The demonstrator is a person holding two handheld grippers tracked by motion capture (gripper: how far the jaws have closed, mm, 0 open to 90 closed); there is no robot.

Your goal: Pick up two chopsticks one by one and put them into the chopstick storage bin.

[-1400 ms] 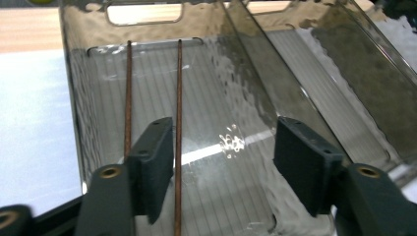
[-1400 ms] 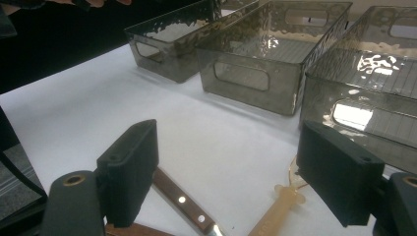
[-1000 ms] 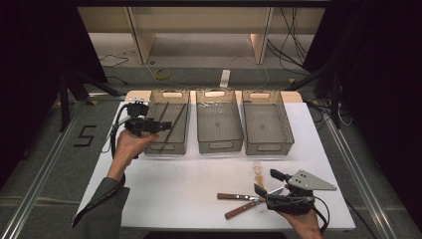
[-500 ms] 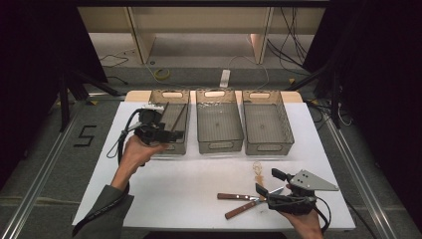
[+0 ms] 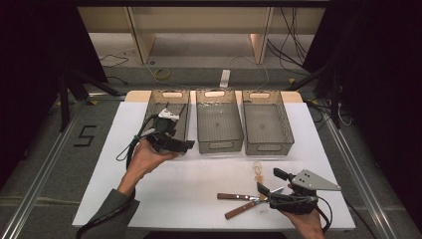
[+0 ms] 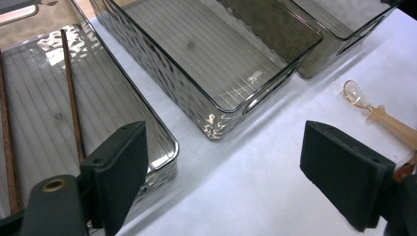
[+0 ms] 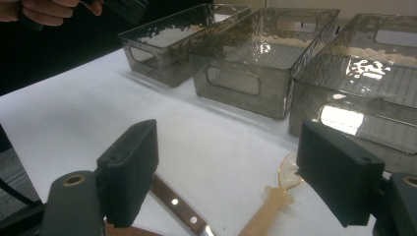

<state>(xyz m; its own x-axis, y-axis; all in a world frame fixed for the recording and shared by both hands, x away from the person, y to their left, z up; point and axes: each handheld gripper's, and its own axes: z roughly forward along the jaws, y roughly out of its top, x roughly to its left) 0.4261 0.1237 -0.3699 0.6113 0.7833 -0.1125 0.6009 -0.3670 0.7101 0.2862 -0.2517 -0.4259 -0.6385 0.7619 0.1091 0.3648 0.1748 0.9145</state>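
Note:
My left gripper (image 5: 175, 142) hangs open over the front right corner of the left bin (image 5: 151, 107), nothing between its jaws. In the left gripper view (image 6: 226, 167), two brown chopsticks (image 6: 72, 93) lie in that bin. My right gripper (image 5: 268, 182) is open near the table's front right, empty, just above two wooden-handled knives (image 5: 238, 197). One knife handle (image 7: 176, 201) lies below my right gripper (image 7: 226, 167). A clear amber plastic spoon (image 5: 258, 169) lies just beyond, also seen as the spoon (image 7: 275, 195) and the spoon (image 6: 382, 117).
Three clear grey bins stand in a row at the back: left, middle (image 5: 219, 145) and right (image 5: 266, 148); the middle and right hold nothing. The white table top (image 5: 199, 179) is bare between the hands. The person's left hand (image 7: 46, 10) is at top left.
My left gripper has moved right and toward the near side, from the left bin's left rim to its front right corner. The right gripper has stayed put.

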